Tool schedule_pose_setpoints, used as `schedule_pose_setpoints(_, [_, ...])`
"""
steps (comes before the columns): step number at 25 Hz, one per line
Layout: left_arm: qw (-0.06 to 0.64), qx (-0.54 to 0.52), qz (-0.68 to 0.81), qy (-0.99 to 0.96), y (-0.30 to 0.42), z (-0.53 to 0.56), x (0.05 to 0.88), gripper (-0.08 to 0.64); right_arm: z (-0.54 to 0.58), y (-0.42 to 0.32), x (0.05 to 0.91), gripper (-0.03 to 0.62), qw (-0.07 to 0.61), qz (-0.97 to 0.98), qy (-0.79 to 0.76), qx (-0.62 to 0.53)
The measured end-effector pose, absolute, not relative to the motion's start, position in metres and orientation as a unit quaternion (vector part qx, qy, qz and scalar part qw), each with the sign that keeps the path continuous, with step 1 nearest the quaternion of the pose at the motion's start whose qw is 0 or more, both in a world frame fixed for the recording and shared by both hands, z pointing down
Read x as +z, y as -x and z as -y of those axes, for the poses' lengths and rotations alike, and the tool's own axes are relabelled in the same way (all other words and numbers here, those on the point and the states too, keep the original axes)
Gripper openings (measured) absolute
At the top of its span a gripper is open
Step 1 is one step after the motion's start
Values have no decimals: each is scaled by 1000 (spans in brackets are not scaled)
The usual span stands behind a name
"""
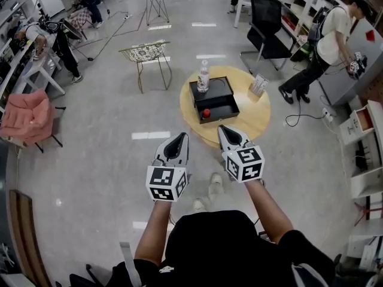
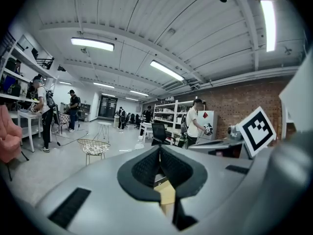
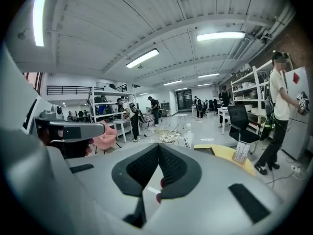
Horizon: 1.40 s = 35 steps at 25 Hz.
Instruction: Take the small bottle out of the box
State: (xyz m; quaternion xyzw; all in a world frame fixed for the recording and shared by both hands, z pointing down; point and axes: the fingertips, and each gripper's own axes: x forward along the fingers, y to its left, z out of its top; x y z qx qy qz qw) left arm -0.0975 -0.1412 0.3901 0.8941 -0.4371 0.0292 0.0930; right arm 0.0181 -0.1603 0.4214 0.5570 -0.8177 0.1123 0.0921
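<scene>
A black box [image 1: 213, 99] lies open on a round wooden table [image 1: 248, 121]. In its front part lies a small bottle with a red cap [image 1: 206, 113]. A taller clear bottle [image 1: 203, 76] stands at the box's back edge. My left gripper [image 1: 181, 135] hangs shut in front of the table, left of the box and apart from it. My right gripper [image 1: 221, 127] is shut too, its tips just short of the box's front edge, with nothing held. In the right gripper view the red cap [image 3: 159, 197] peeks under the shut gripper [image 3: 158, 146]. The left gripper [image 2: 159, 149] shows only table wood [image 2: 167, 193] below it.
A small card stand [image 1: 259, 85] sits on the table's right side. A wire chair [image 1: 145, 54] stands left of the table and a black office chair [image 1: 266, 26] behind it. A person [image 1: 332, 40] stands at the right by shelves. A pink armchair [image 1: 24, 115] is far left.
</scene>
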Motion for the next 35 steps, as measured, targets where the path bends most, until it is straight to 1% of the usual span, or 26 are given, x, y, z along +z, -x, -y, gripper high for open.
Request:
schedule_pose_setpoints(15, [127,65,439,-887,63,220,430,11,237,-47,457,2,104,816,-549,149])
schedule_pose_setpoints(23, [148,83,444,-880,39,270,451,11,287,-63,485,2,129,821,-528,173])
schedule_pose_setpoints(35, [194,106,450,-865,17,325,500,11,343,-74,539,2,186,827,-489,205])
